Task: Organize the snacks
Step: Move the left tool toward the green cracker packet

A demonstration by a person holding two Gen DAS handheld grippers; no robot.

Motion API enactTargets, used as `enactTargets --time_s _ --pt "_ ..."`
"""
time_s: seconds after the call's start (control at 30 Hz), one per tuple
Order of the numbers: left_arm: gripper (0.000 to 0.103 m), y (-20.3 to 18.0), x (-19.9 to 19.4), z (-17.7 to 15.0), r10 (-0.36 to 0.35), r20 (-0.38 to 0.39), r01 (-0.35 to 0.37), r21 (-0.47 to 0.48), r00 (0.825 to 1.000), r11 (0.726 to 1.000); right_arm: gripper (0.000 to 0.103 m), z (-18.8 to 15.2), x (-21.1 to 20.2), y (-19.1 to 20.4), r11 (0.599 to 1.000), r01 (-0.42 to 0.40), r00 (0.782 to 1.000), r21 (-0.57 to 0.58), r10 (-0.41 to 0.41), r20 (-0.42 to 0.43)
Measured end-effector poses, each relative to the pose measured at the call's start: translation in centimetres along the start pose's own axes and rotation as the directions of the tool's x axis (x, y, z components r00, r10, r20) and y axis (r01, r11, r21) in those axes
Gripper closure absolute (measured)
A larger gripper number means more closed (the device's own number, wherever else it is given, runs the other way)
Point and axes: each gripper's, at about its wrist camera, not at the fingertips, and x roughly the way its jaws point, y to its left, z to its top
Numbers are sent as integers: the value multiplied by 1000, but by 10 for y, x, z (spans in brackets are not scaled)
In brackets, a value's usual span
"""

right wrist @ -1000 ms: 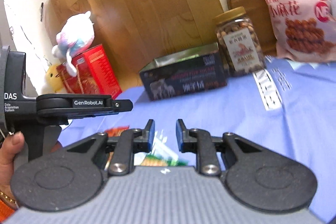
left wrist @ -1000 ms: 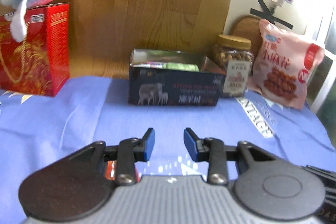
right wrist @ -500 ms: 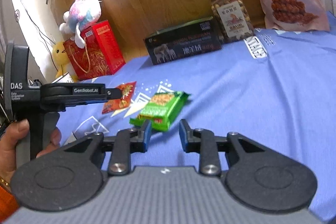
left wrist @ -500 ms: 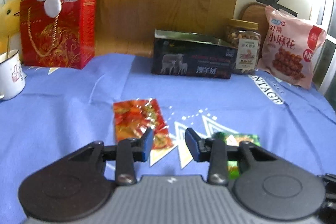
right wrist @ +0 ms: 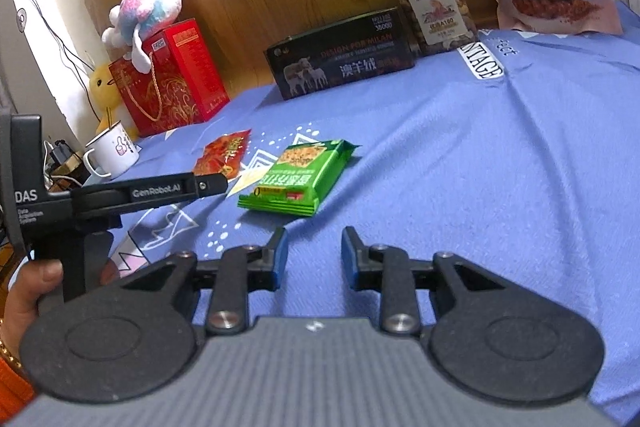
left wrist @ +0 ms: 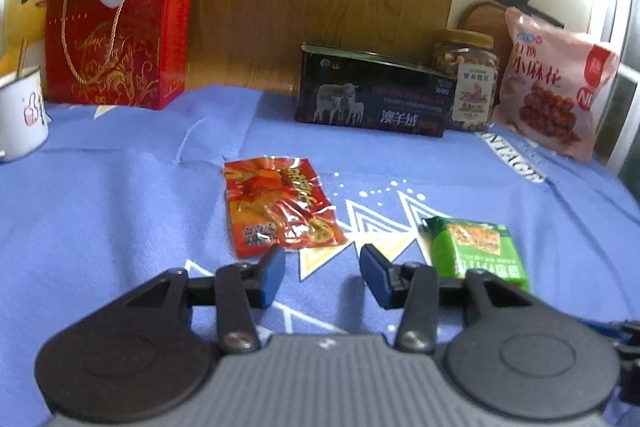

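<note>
Hovering low over the blue cloth, two hand-held grippers are in view: the left hand-held gripper has just been opening and the right hand-held gripper has eased apart too — both spread, nothing between the pads. Two loose snack packets lie just ahead: one red packet before the left fingers, one green packet beside it. Farther back stand one black box, one nut jar touching it, one pink bag — and one red gift box well apart, left.
</note>
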Motion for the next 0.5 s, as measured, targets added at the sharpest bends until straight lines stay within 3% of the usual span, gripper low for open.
enactTargets --time_s 0.27,0.5 --pt "61 12 -14 -4 -129 76 132 -36 989 991 69 9 8 8 999 -5 1000 -32 5 3" --pt "61 17 -12 -2 -163 63 167 -71 985 983 71 20 33 20 992 -3 1000 -122 0 -30"
